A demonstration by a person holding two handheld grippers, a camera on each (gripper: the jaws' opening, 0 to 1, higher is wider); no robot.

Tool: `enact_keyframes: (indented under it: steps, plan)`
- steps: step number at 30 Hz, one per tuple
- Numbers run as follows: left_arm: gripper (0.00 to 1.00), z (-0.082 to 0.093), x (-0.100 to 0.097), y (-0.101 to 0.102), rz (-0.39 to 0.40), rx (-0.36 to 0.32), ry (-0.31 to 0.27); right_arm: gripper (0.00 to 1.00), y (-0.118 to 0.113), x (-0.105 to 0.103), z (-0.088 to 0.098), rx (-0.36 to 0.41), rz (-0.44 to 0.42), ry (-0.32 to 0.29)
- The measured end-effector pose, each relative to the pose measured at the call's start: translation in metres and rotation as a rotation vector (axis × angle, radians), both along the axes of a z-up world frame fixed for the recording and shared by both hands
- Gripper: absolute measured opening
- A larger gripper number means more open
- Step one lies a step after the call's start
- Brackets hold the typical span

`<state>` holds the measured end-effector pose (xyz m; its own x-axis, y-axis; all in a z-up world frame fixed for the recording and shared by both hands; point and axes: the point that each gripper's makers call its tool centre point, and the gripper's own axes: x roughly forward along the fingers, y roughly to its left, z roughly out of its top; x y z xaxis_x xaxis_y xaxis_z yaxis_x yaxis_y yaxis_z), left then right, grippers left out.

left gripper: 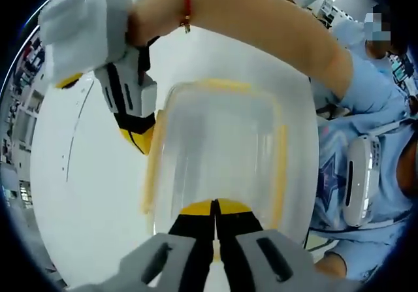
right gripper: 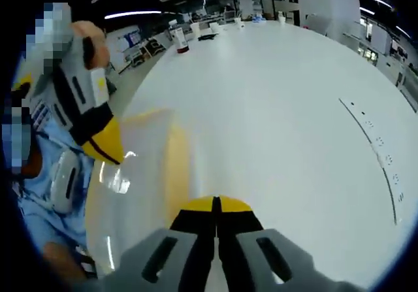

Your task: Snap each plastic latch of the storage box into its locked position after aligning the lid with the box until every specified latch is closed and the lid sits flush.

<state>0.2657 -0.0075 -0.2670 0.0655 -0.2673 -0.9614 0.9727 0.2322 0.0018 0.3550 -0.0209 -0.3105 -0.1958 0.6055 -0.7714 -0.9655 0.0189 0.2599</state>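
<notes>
In the left gripper view, the left gripper [left gripper: 214, 221] rises from the bottom with its two black, yellow-tipped jaws pressed together, no gap between them, their tips resting against the near edge of the storage box [left gripper: 215, 155]. The box is clear plastic with a translucent lid [left gripper: 219, 132] trimmed in yellow along its rim, and it sits on a broad white table [left gripper: 85, 200], just ahead of the jaws and filling the middle of the scene. At the box's far left corner the right gripper [left gripper: 138, 130] comes down from above, its yellow tip touching the box's left edge; whether its jaws are parted cannot be told from this side. A bare forearm [left gripper: 261, 31] wearing a red string bracelet [left gripper: 187, 4] stretches across the far side of the box, and to the right a person in a light blue shirt [left gripper: 366, 96] stands close to the table. In the right gripper view, the right gripper [right gripper: 214, 221] likewise shows its jaws closed tight against each other, holding nothing, the tips lying at the yellow-edged rim of the storage box [right gripper: 140, 174], which sits low and to the left, blurred by nearness. The left gripper [right gripper: 98, 125] enters from the left, its yellow tip against the box's far edge. The white table [right gripper: 281, 109] runs far to the right, with small cups [right gripper: 196, 29] near its far end.
</notes>
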Motion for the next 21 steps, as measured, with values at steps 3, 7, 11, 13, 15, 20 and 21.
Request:
enact_keyframes:
  steps: [3, 7, 11, 13, 15, 20, 21]
  plan:
    - [0.00, 0.000, 0.000, -0.001, 0.000, 0.001, -0.001, 0.00, -0.002, -0.002, -0.010, -0.042, 0.021, 0.008]
    - [0.00, 0.001, 0.000, -0.002, 0.006, -0.025, 0.006, 0.00, 0.000, -0.006, -0.004, -0.001, 0.054, 0.000]
    - [0.00, 0.001, -0.001, -0.003, 0.005, -0.032, 0.009, 0.00, -0.002, -0.005, -0.006, -0.010, 0.040, 0.010]
    - [0.00, 0.001, -0.001, -0.004, -0.003, -0.032, 0.006, 0.00, -0.004, 0.000, -0.011, -0.034, 0.073, -0.065]
    - [0.00, 0.002, -0.001, -0.003, -0.010, -0.049, 0.011, 0.00, -0.006, 0.006, -0.016, -0.068, 0.080, -0.147]
    - [0.00, 0.002, -0.004, -0.006, -0.032, -0.070, 0.004, 0.00, -0.004, 0.013, -0.007, -0.007, -0.006, -0.201]
    - [0.00, 0.003, -0.003, -0.006, -0.029, -0.068, 0.004, 0.00, -0.005, 0.017, -0.004, -0.002, -0.027, -0.226]
